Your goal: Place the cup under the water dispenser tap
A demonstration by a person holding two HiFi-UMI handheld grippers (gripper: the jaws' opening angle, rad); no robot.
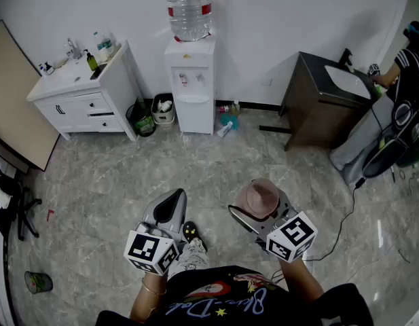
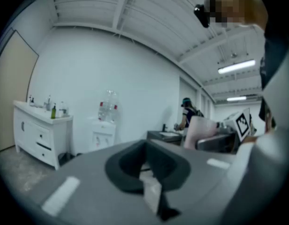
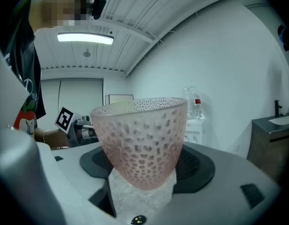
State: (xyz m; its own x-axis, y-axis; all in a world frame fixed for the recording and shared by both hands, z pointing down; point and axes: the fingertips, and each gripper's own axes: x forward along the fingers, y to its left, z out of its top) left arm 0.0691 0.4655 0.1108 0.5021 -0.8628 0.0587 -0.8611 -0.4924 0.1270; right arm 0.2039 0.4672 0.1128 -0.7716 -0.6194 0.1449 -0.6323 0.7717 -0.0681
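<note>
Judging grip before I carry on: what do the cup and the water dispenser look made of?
The cup is pink and translucent with a dimpled, frosted wall: glass or hard plastic, the look cannot settle which. The water dispenser has a smooth white casing, probably moulded plastic, possibly painted metal. Its bottle is clear, likely plastic.

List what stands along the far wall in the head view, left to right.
white vanity → bin → water dispenser → dark sink cabinet → person
</note>
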